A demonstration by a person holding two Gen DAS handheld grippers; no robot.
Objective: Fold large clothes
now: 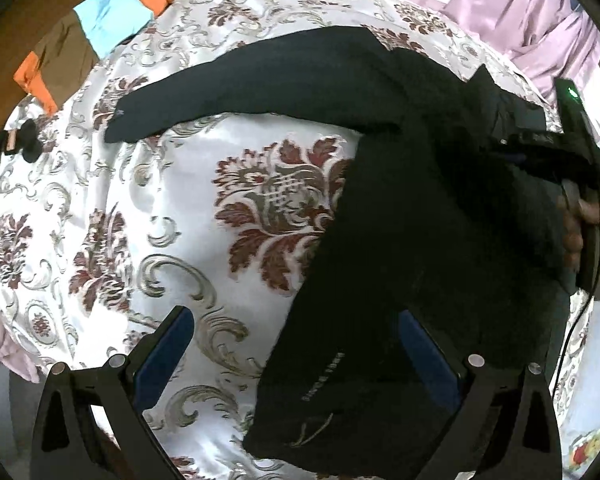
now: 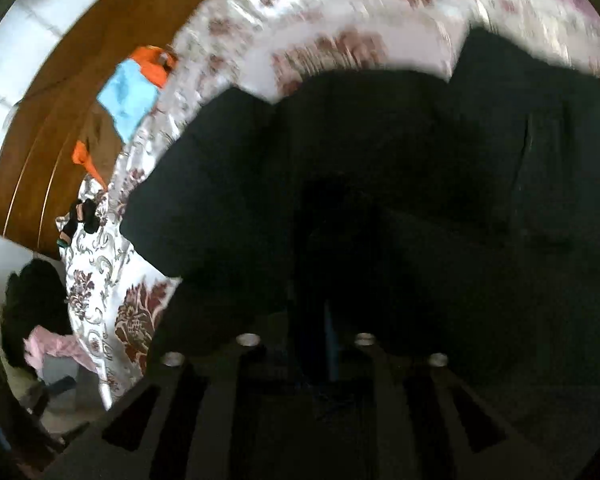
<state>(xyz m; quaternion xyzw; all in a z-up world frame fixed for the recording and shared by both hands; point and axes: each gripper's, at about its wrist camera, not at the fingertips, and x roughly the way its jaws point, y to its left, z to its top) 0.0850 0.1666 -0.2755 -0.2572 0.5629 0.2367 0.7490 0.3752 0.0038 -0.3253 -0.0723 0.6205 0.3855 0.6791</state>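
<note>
Looking down your left gripper [image 1: 296,360], you see its two fingers spread wide, pinching nothing; one blue pad [image 1: 162,356] stands over the bedspread [image 1: 148,208], the other over the hem of the one dark garment [image 1: 400,240]. That garment lies on the patterned bed, one sleeve [image 1: 228,88] stretched out flat beyond. Your right gripper [image 2: 320,344] sits just above the same dark cloth [image 2: 380,184]; whether its fingers grip it you cannot tell in the dark blur. Farther off, one orange-and-blue garment [image 1: 112,12] lies at the bed's edge.
</note>
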